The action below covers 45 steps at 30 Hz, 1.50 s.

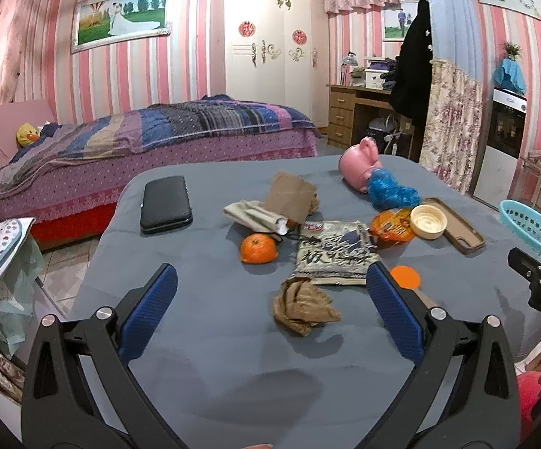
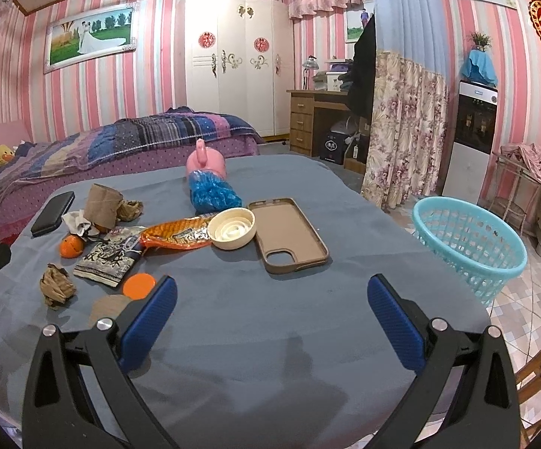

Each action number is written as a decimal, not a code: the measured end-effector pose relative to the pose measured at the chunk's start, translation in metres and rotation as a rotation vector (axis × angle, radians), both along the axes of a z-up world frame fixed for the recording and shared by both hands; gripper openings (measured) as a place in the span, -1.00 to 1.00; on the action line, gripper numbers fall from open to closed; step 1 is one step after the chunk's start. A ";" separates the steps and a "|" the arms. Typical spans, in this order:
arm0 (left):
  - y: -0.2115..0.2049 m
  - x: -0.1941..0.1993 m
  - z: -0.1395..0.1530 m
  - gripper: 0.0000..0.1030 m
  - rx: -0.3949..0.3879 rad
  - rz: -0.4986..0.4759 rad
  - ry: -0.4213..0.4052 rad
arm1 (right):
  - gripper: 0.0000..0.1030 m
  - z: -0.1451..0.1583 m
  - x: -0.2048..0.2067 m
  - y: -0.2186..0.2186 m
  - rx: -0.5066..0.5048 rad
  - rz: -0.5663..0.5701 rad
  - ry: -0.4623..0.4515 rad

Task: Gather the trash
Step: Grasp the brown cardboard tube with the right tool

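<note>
Both tools spread wide and empty over the counter [image 1: 203, 299], so I'd drop my left tool [image 1: 270, 292] straight onto the crumpled brown paper [image 1: 304, 305] at 12 o'clock, pinch its middle, then carry it to the blue basket [image 2: 468, 239] at 2 o'clock.

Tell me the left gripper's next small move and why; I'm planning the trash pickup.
Probably ease the left gripper forward and down over the crumpled brown paper: its jaws are open and empty, and the paper lies loose on the table between them.
</note>
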<state>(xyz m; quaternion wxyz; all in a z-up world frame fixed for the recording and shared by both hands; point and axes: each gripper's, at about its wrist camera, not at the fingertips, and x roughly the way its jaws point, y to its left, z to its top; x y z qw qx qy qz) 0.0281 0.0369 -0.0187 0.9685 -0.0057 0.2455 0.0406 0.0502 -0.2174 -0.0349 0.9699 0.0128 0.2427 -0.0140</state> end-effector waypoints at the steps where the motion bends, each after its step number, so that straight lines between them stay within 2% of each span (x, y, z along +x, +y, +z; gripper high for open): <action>1: 0.002 0.001 -0.002 0.90 0.000 0.004 0.005 | 0.93 -0.001 0.001 0.001 -0.003 0.004 0.002; 4: 0.008 0.003 -0.006 0.90 0.001 0.015 0.016 | 0.93 -0.006 0.006 0.008 -0.020 0.013 0.022; 7: 0.018 0.004 -0.011 0.90 -0.009 0.017 0.027 | 0.93 -0.014 0.014 0.015 -0.008 0.034 0.091; 17: 0.046 0.004 -0.024 0.90 -0.029 0.028 0.060 | 0.93 -0.025 0.013 0.061 0.014 0.195 0.101; 25: 0.063 0.004 -0.031 0.90 -0.053 0.023 0.084 | 0.90 -0.039 0.019 0.090 -0.010 0.277 0.165; 31: 0.075 0.008 -0.036 0.89 -0.097 0.036 0.111 | 0.54 -0.049 0.024 0.098 -0.009 0.336 0.226; 34: 0.074 0.010 -0.037 0.89 -0.110 0.017 0.114 | 0.19 -0.049 0.023 0.104 -0.009 0.385 0.232; 36: 0.069 0.011 -0.036 0.90 -0.098 0.000 0.115 | -0.16 -0.048 0.022 0.106 -0.001 0.422 0.232; 39: 0.060 0.013 -0.036 0.89 -0.085 -0.022 0.116 | -0.27 -0.044 0.018 0.104 0.002 0.436 0.209; 45: 0.037 0.028 -0.039 0.89 -0.078 -0.053 0.157 | -0.30 -0.033 0.021 0.079 0.020 0.391 0.181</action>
